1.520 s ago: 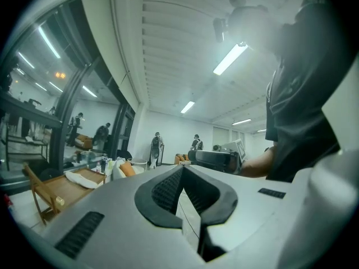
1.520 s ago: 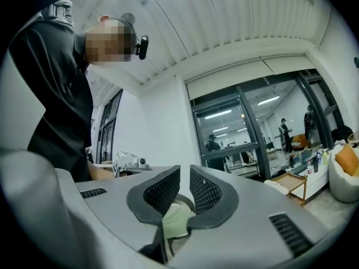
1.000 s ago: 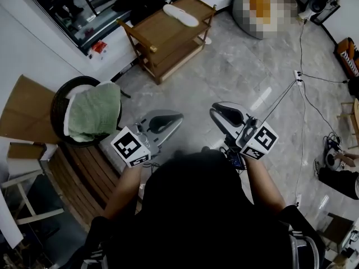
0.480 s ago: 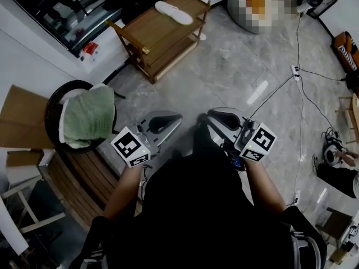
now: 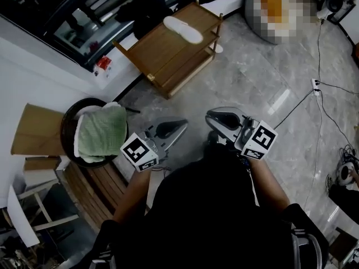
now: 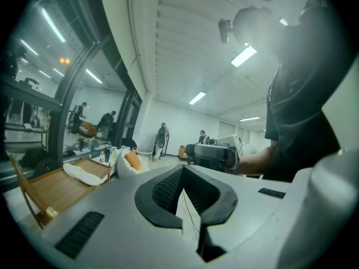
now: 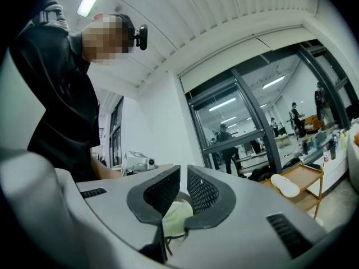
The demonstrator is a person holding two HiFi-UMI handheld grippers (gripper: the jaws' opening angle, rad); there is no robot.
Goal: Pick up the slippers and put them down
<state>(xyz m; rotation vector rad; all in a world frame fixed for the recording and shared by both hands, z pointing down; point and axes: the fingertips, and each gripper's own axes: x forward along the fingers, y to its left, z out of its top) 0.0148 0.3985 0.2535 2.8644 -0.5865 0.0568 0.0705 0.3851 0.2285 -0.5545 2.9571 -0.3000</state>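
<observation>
One white slipper (image 5: 183,29) lies on the top shelf of a wooden cart (image 5: 160,52) at the far side of the floor. It also shows far off as a slipper (image 6: 83,174) in the left gripper view and as a slipper (image 7: 285,186) in the right gripper view. My left gripper (image 5: 178,125) and right gripper (image 5: 211,115) are held level in front of the person, well short of the cart. Both are shut with nothing between the jaws, as the left gripper (image 6: 182,170) and right gripper (image 7: 183,175) show close up.
A round dark chair with a green towel (image 5: 101,132) stands at the left, with cardboard (image 5: 35,130) and a slatted wooden bench (image 5: 92,177) beside it. A grey beanbag (image 5: 255,10) sits at the back right. A cable (image 5: 300,100) runs across the marble floor.
The person and both grippers have moved forward towards the cart, which now sits more central in the head view. The jaws of both grippers have stayed shut.
</observation>
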